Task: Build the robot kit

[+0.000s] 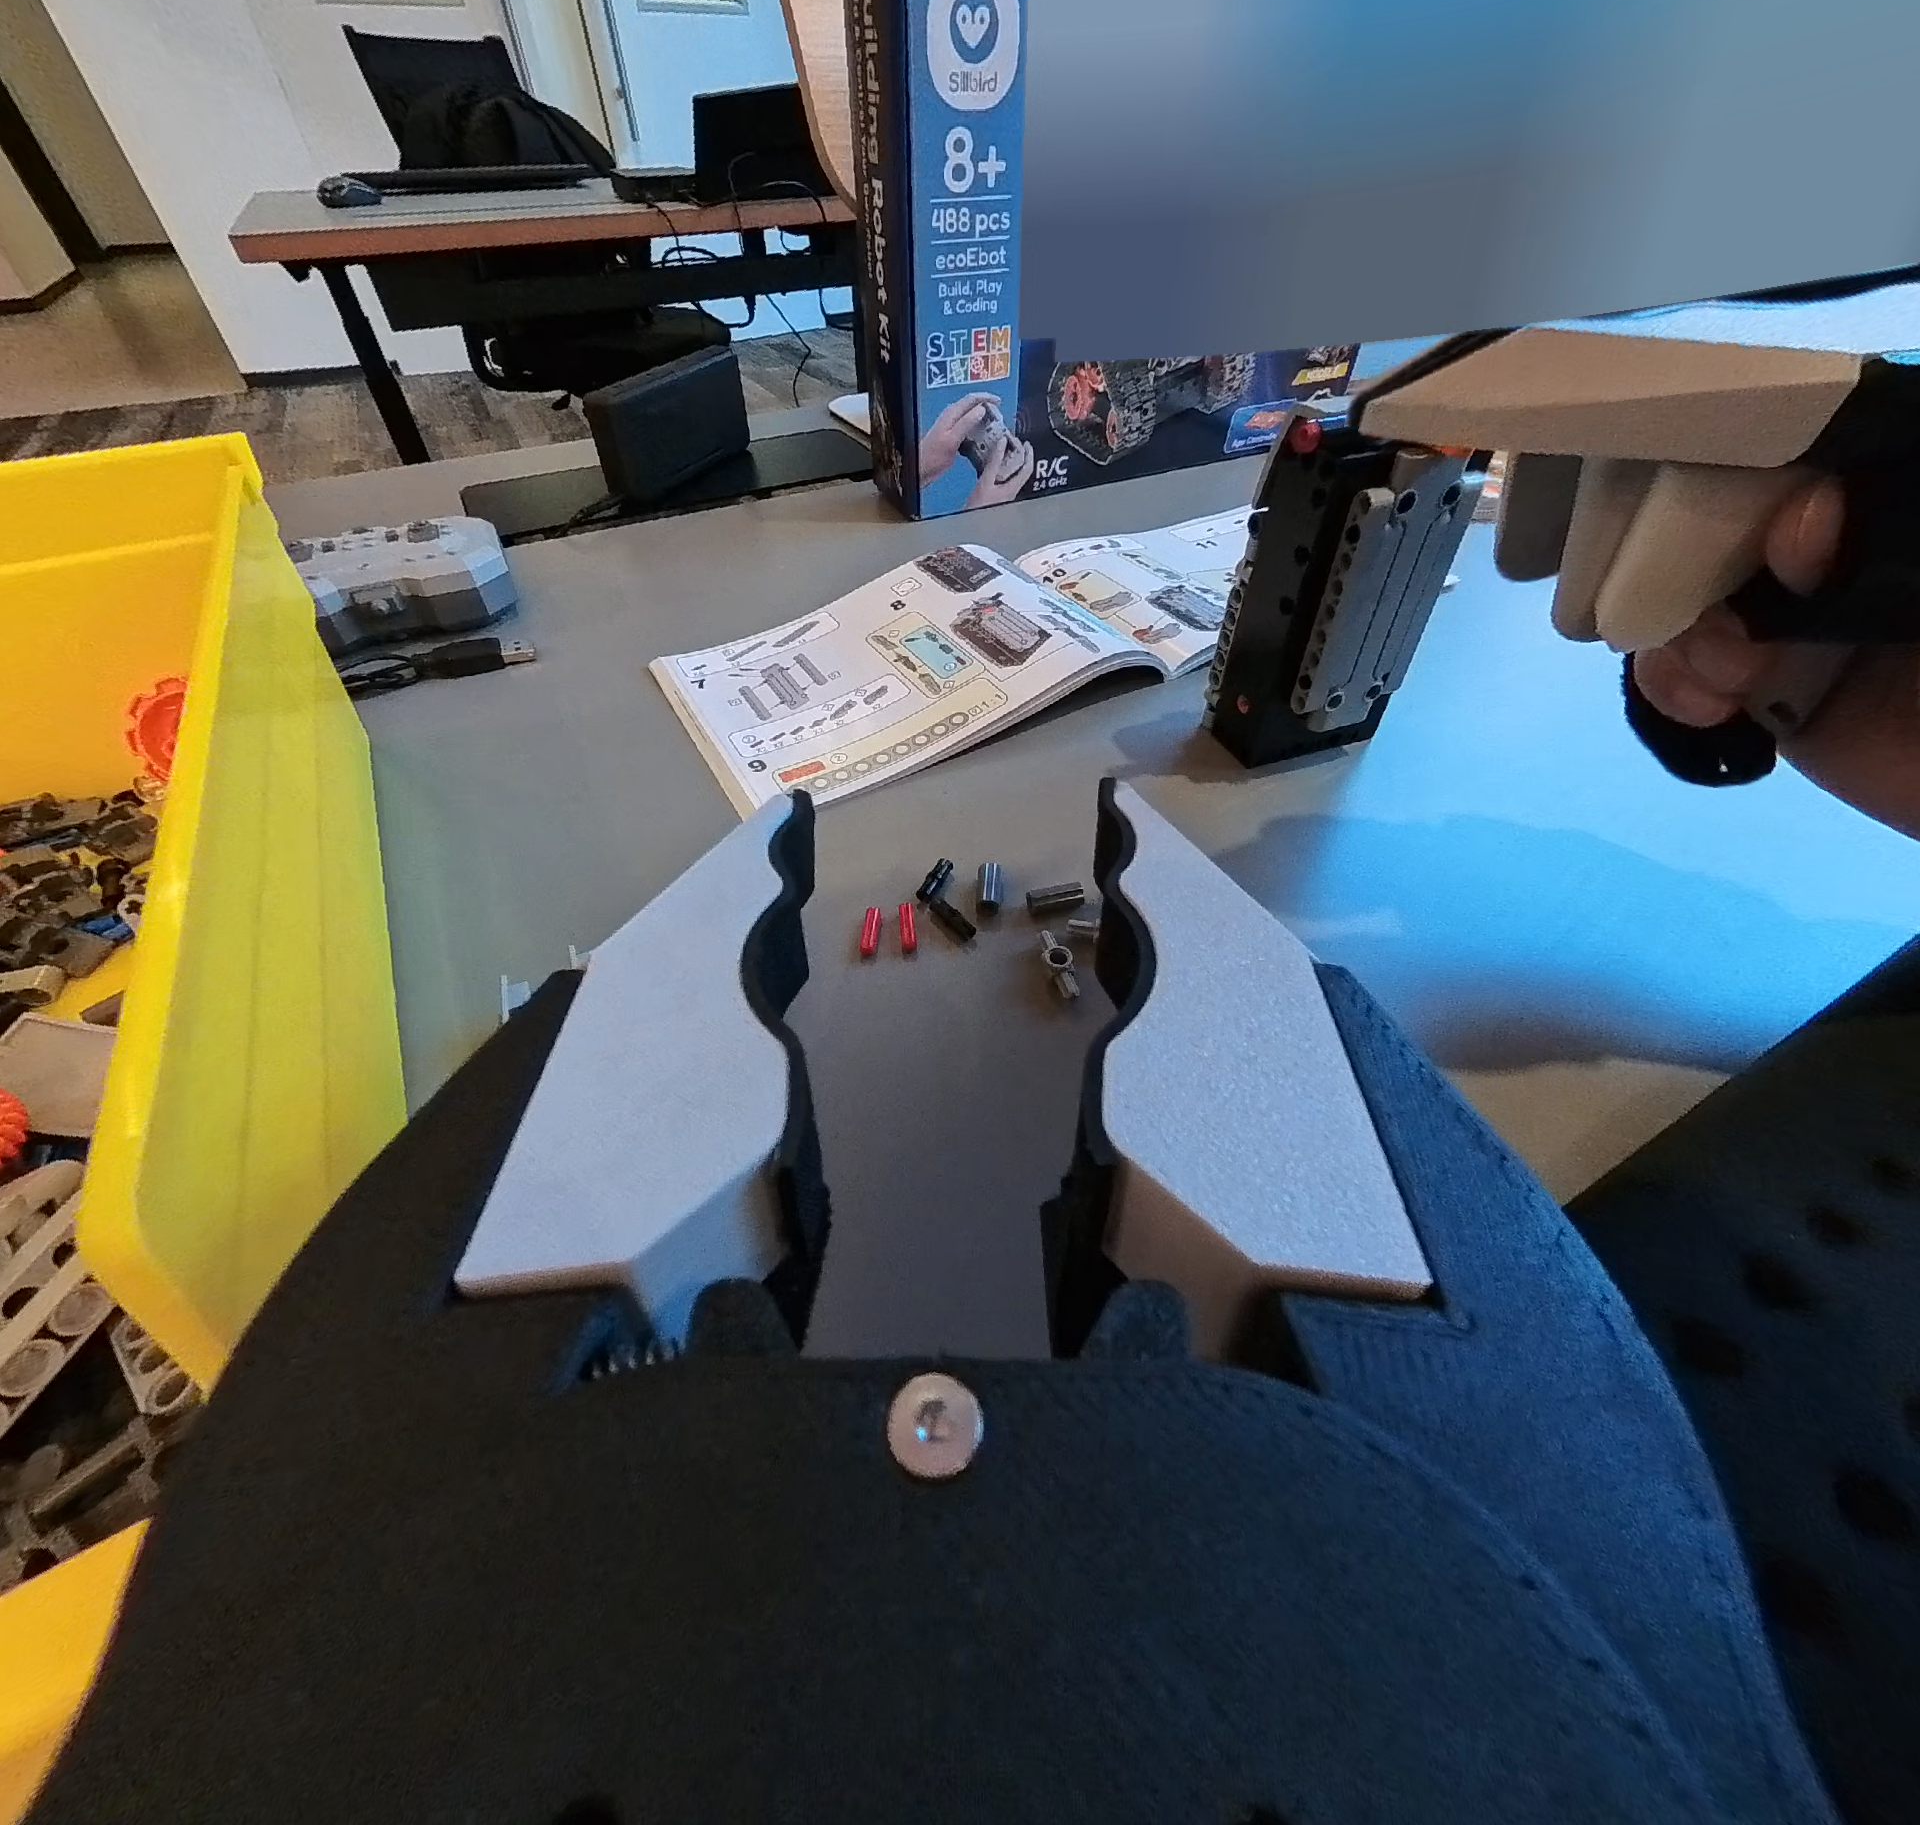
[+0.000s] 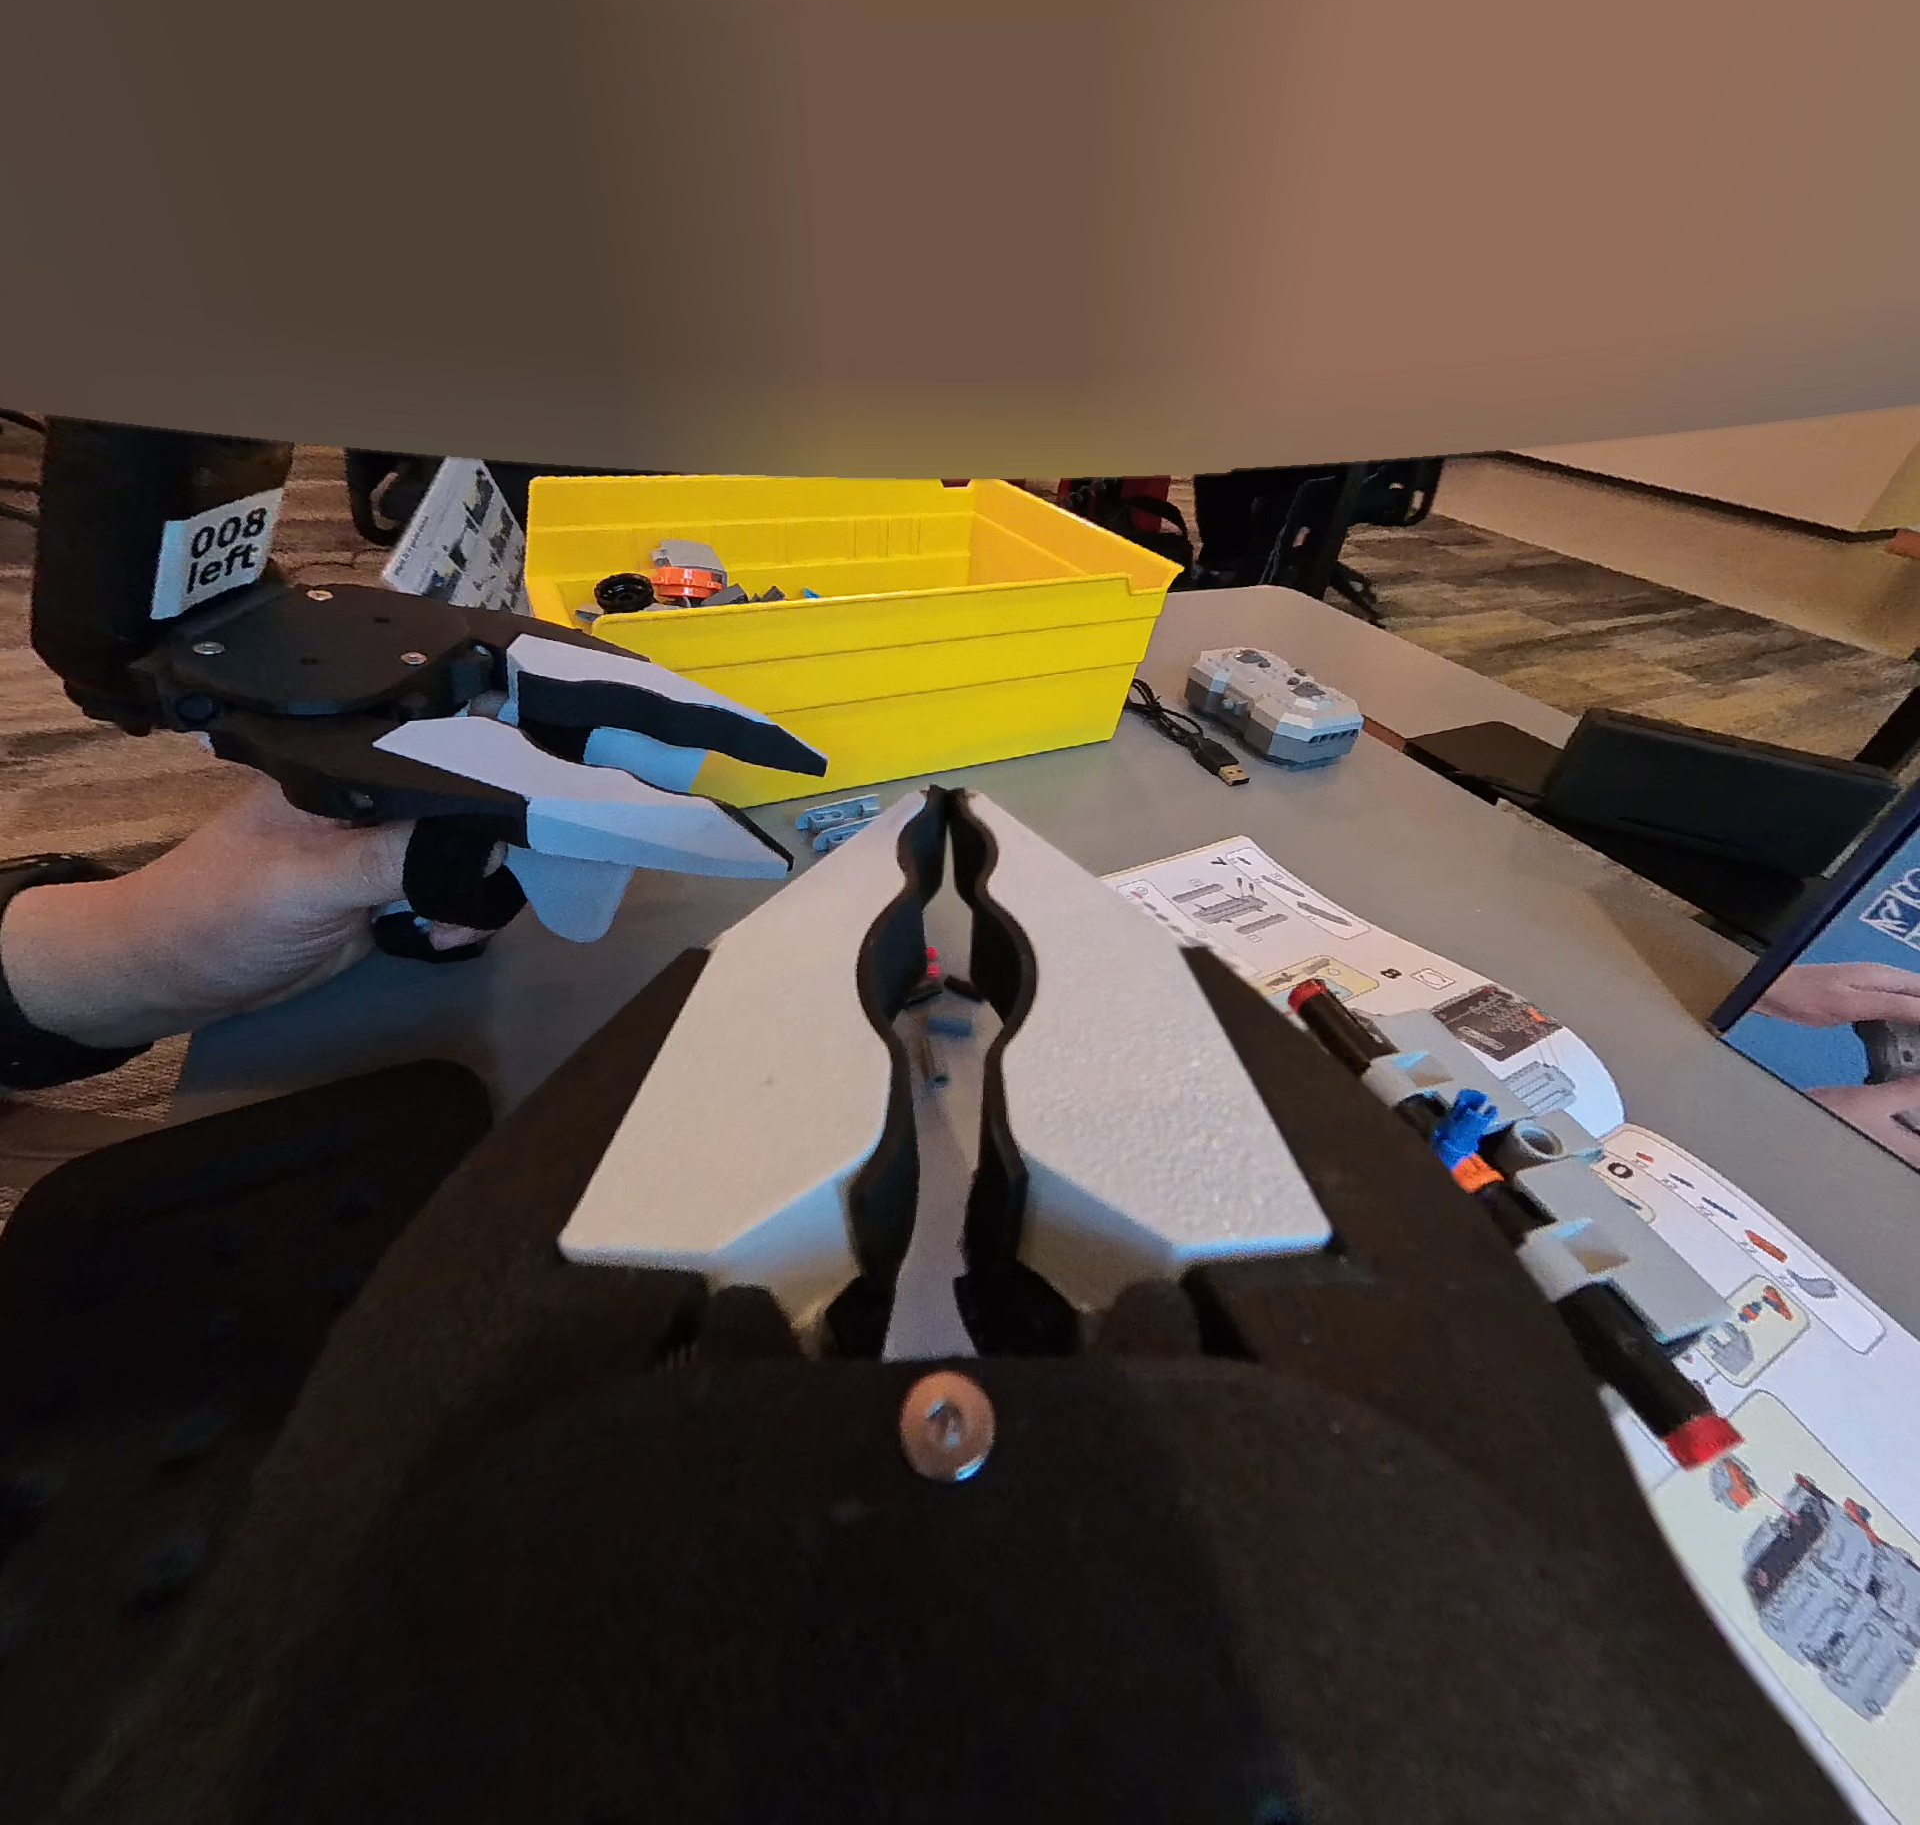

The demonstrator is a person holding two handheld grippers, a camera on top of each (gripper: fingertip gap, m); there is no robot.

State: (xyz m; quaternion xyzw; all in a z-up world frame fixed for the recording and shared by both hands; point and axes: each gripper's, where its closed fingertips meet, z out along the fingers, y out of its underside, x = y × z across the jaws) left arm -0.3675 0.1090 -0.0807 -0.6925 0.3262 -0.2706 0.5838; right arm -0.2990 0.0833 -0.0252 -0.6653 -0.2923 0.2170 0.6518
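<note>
Grey matte tabletop (image 1: pixel 582 788) in an office with desks and patterned carpet behind; a yellow plastic bin (image 1: pixel 260 840) of loose building-kit parts stands at its left edge, with a grey remote-control block (image 1: pixel 405 570) and a black USB cable (image 1: pixel 447 658) just beyond it. Left gripper (image 1: pixel 951 840), grey fingers with black wavy pads, is spread wide and holds nothing; it hovers over a small scatter of loose plastic connectors (image 1: pixel 977 913) lying on the table: two red pins, black pins and short grey sleeves, close together but mostly apart. An open paper instruction booklet (image 1: pixel 935 663) lies just past them, and a tall blue cardboard kit box (image 1: pixel 935 217) stands behind it. Right gripper (image 2: pixel 943 809) has its tips closed together with nothing visible between them; it sits beside and above a black and grey brick assembly with studded beams (image 1: pixel 1340 591), standing upright on the table near the booklet, contact not discernible. Judged from appearance, the connectors are light, rigid and smooth, apt to roll or skid, and best pinched across the middle of the shaft; the assembly looks stiff yet could separate at its joints, so its broad flat sides offer the firmer hold
</note>
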